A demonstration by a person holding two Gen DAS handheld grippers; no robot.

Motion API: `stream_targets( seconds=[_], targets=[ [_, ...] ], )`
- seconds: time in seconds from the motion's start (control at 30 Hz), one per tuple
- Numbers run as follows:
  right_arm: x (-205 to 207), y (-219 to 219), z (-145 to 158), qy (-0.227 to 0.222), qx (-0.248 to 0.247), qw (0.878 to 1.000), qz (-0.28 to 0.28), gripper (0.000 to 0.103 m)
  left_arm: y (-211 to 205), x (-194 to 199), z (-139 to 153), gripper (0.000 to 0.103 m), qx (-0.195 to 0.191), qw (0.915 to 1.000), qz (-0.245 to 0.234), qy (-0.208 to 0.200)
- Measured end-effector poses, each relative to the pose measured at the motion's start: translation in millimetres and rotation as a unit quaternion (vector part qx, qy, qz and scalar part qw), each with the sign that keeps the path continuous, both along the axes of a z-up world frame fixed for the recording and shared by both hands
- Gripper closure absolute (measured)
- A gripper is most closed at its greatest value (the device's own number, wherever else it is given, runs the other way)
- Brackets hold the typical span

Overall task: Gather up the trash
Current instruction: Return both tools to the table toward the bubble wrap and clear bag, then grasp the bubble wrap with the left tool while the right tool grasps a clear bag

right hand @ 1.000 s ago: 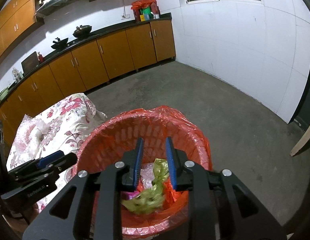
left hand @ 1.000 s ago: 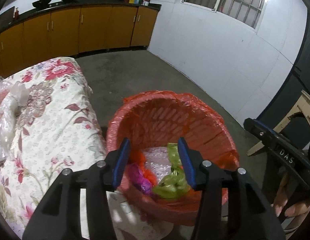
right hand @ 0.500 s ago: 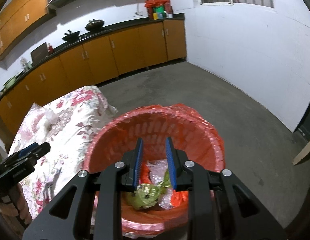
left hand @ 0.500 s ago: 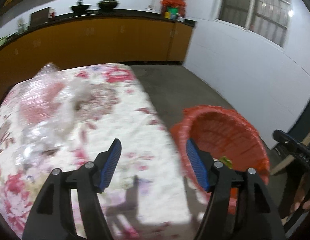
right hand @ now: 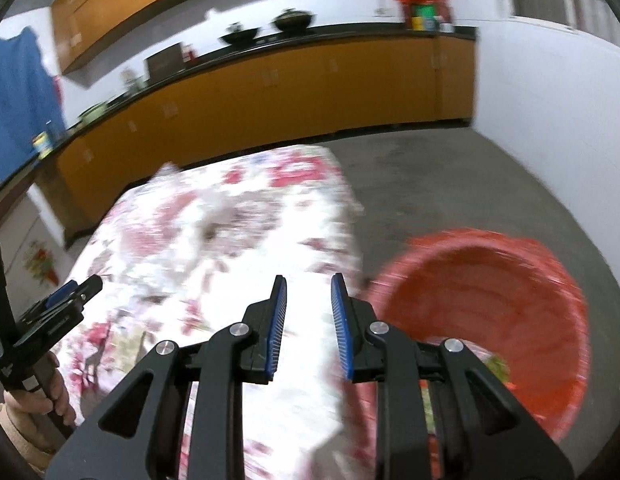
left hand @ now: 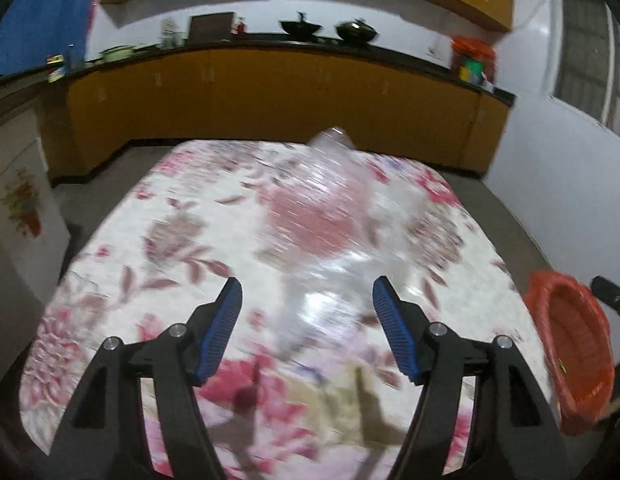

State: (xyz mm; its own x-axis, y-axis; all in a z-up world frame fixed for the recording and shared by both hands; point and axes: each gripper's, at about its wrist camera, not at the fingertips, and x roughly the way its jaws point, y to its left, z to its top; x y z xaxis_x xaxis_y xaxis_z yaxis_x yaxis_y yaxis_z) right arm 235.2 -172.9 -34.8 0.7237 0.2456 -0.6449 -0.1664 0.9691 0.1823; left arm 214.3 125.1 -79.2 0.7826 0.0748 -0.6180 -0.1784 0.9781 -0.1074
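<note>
A crumpled sheet of clear plastic wrap (left hand: 333, 216) lies on the floral-cloth table (left hand: 182, 240), blurred by motion. My left gripper (left hand: 306, 304) is wide open and empty above the table, just short of the plastic. My right gripper (right hand: 306, 304) is open with a narrow gap and empty, over the table's right edge. The red bin with an orange liner (right hand: 505, 320) stands on the floor right of the table, with green trash (right hand: 497, 366) inside. The bin also shows in the left wrist view (left hand: 569, 344). The left gripper shows in the right wrist view (right hand: 58, 304).
Orange cabinets under a dark counter (left hand: 270, 88) run along the back wall, with woks and bottles on top. A white fridge (left hand: 22, 208) stands left of the table. Grey concrete floor (right hand: 449, 176) lies between the table, the bin and the white wall.
Both grippers swung left from over the bin toward the table. The left gripper opened wider and now faces the plastic wrap. The right gripper opened slightly.
</note>
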Motion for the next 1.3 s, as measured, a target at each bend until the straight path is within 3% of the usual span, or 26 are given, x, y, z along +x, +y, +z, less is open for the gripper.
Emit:
stream_targets(
  seconds=[0.2,0.37,0.57,0.67,0.8,0.83,0.87,0.97,1.3],
  targets=[
    [53.3,75.6,-15.5,0.028,0.006,0.998,0.058,0.079,39.5,4.5,7.1,0.036,-0.002,0.9993,0.028,-0.024],
    [105.5,122.7,-37.2,0.063,0.018,0.996,0.067,0.079,60.1,14.7,6.8,0.036,-0.013,0.999,0.033,-0.028],
    [143.4,145.0,-62.7,0.098,0.017,0.993,0.058,0.078,75.4,32.4,2.9,0.036,-0.024,0.9991,0.025,-0.025],
    [146.6,150.9,-67.5,0.095,0.019,0.993,0.062,0.062,77.8,43.9,2.0,0.036,-0.025,0.9992,0.017,-0.024],
    [149.5,157.6,-75.8,0.098,0.01,0.993,0.072,0.062,79.2,59.0,2.3,0.036,-0.039,0.9989,0.008,-0.024],
    [148.9,157.7,-77.5,0.098,0.006,0.992,0.074,0.064,78.2,63.6,2.3,0.036,-0.042,0.9988,0.006,-0.024],
    [148.7,158.6,-78.9,0.096,-0.003,0.992,0.075,0.075,76.4,68.7,1.9,0.036,-0.046,0.9987,0.002,-0.022],
    [145.3,152.9,-82.7,0.093,-0.028,0.992,0.082,0.089,67.9,84.3,-1.0,0.036,-0.052,0.9985,-0.011,-0.014],
    [107.0,83.5,-69.2,0.063,-0.005,0.997,0.05,0.095,36.7,142.1,-5.8,0.036,-0.034,0.9977,-0.058,0.012]
  ],
)
